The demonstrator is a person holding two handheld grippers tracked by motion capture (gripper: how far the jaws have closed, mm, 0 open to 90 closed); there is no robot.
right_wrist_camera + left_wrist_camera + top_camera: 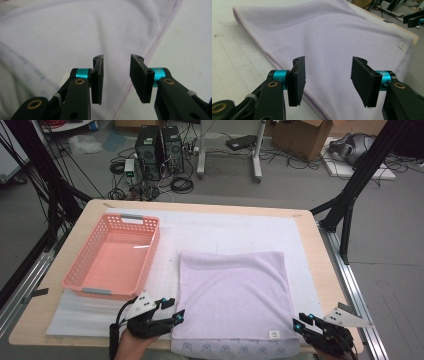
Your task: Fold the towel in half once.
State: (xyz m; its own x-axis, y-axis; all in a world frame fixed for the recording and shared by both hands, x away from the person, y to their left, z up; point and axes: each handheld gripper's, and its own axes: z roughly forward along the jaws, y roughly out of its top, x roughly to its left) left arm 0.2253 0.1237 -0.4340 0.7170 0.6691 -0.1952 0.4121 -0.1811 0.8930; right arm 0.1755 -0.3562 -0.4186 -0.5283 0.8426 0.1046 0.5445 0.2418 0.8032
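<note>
Lilac towel [232, 292] lies folded; left gripper [169, 310] and right gripper [303, 320], jaws released and empty, flank its near corners.

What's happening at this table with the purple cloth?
A person is working a hand-held gripper in each hand at the near edge of a folded lilac towel that lies flat on the table. The left gripper sits at the towel's near left corner, the right gripper at its near right corner. Both have their jaws apart with nothing pinched between them. A pink basket stands to the left of the towel.
</note>
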